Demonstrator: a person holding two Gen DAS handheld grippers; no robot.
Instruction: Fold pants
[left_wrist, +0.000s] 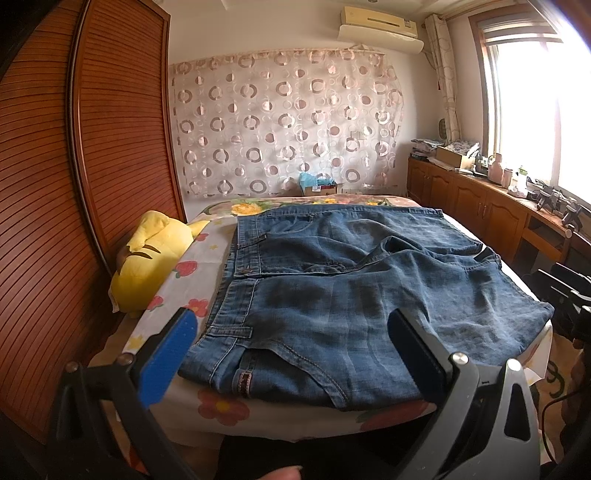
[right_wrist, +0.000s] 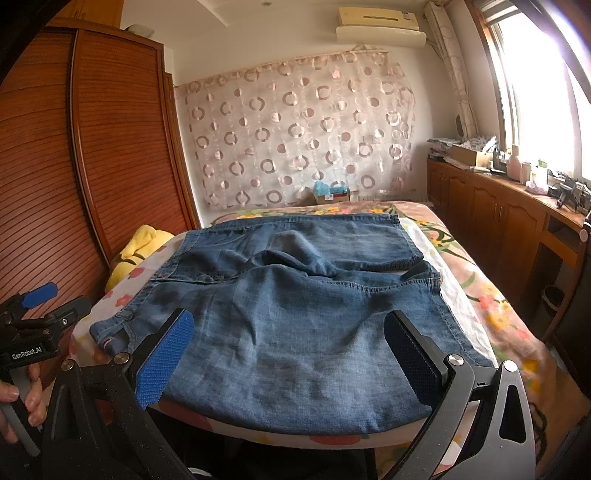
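The bed (left_wrist: 424, 413) fills most of what I see, covered in a flowered sheet (left_wrist: 207, 240), and the jeans (left_wrist: 351, 295) lie spread across its near end, already doubled over so the leg hems sit to the right and the waistband runs along the left edge. To the left a tall louvred wooden wardrobe (left_wrist: 110, 147) stands right against the bed, close beside where my left gripper (left_wrist: 291, 350) hovers. Behind the bed hangs a curtain with a ring pattern (left_wrist: 284, 129), with an air conditioner (left_wrist: 380, 24) high on the wall above it. Along the right side a low wooden cabinet (right_wrist: 491, 206) runs under a bright window (right_wrist: 535, 81), its top cluttered with boxes and bottles I cannot make out clearly. A yellow plush toy (left_wrist: 147, 262) is wedged between wardrobe and mattress, just beside the waistband corner. A small cardboard box (right_wrist: 331, 192) sits past the far end of the bed. My left jaws stand wide apart over the near waistband corner, gripping nothing. My right gripper (right_wrist: 288, 354) is likewise spread open above the near leg fabric, holding nothing. In the right wrist view a hand (right_wrist: 18, 398) holds the other tool's handle at the lower left.
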